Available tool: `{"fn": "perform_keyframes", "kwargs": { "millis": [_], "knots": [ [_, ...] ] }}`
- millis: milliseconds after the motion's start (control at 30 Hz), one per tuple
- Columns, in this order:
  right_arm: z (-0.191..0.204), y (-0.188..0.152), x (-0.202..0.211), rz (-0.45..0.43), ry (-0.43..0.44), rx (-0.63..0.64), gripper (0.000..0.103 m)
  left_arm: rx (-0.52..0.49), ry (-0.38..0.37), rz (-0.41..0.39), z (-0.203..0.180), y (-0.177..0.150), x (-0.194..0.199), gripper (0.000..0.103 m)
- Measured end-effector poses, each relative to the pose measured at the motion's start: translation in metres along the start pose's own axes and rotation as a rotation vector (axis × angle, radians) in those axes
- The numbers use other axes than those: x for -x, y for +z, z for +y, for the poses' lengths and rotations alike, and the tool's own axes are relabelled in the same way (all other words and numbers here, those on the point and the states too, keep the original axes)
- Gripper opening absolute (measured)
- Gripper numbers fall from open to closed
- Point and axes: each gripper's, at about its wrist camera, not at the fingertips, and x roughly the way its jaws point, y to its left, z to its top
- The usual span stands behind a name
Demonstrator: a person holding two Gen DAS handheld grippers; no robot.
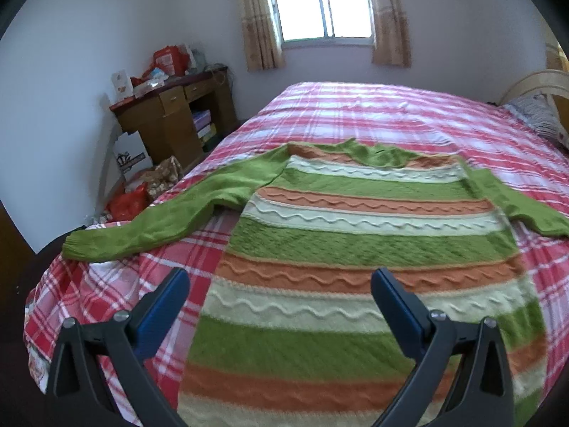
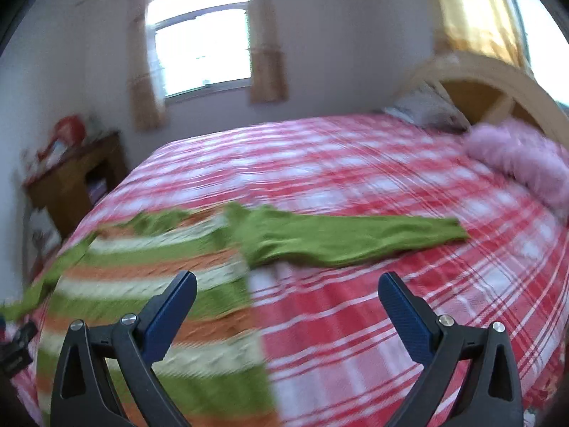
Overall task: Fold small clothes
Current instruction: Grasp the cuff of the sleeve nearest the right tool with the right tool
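Observation:
A small knitted sweater (image 1: pixel 355 242) with green, orange and cream stripes lies flat on the red plaid bed (image 1: pixel 355 114), collar away from me. Its green left sleeve (image 1: pixel 153 220) stretches out to the left, its right sleeve (image 2: pixel 348 238) to the right. My left gripper (image 1: pixel 279 288) is open and empty, hovering above the sweater's lower left part. My right gripper (image 2: pixel 286 291) is open and empty, above the sweater's right edge (image 2: pixel 249 284) and the bare bedspread. The right wrist view is blurred.
A wooden desk (image 1: pixel 177 114) piled with bags stands left of the bed, with boxes and bags (image 1: pixel 142 178) on the floor. The headboard (image 2: pixel 490 82), a pillow (image 2: pixel 430 110) and a pink fluffy item (image 2: pixel 526 160) lie to the right. A window (image 1: pixel 320 3) is behind.

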Motion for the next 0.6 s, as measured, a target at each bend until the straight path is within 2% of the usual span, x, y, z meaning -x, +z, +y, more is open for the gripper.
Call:
{"fn": "perform_keyframes", "kwargs": {
  "millis": [67, 133, 200, 333, 467, 533, 600],
  "knots": [
    [-0.038, 0.012, -0.019, 0.019, -0.031, -0.093, 0.096, 0.014, -0.001, 0.027, 0.002, 0.004, -0.015, 0.103],
    [-0.081, 0.024, -0.04, 0.04, -0.064, -0.187, 0.076, 0.032, -0.008, 0.046, 0.005, 0.008, -0.029, 0.103],
    [-0.121, 0.033, -0.063, 0.084, -0.103, -0.28, 0.062, 0.045, -0.002, 0.053, 0.005, 0.011, -0.04, 0.103],
    [-0.196, 0.033, -0.101, 0.152, -0.137, -0.511, 0.062, 0.073, 0.012, 0.066, 0.007, 0.016, -0.062, 0.103],
    [-0.232, 0.017, -0.133, 0.2, -0.138, -0.677, 0.062, 0.102, 0.019, 0.097, 0.008, 0.016, -0.083, 0.103],
    [-0.236, 0.021, -0.139, 0.161, -0.148, -0.694, 0.062, 0.109, 0.017, 0.119, 0.008, 0.013, -0.093, 0.103],
    [-0.233, 0.03, -0.15, 0.159, -0.154, -0.667, 0.062, 0.103, 0.02, 0.144, 0.007, 0.009, -0.102, 0.103]
  ]
}}
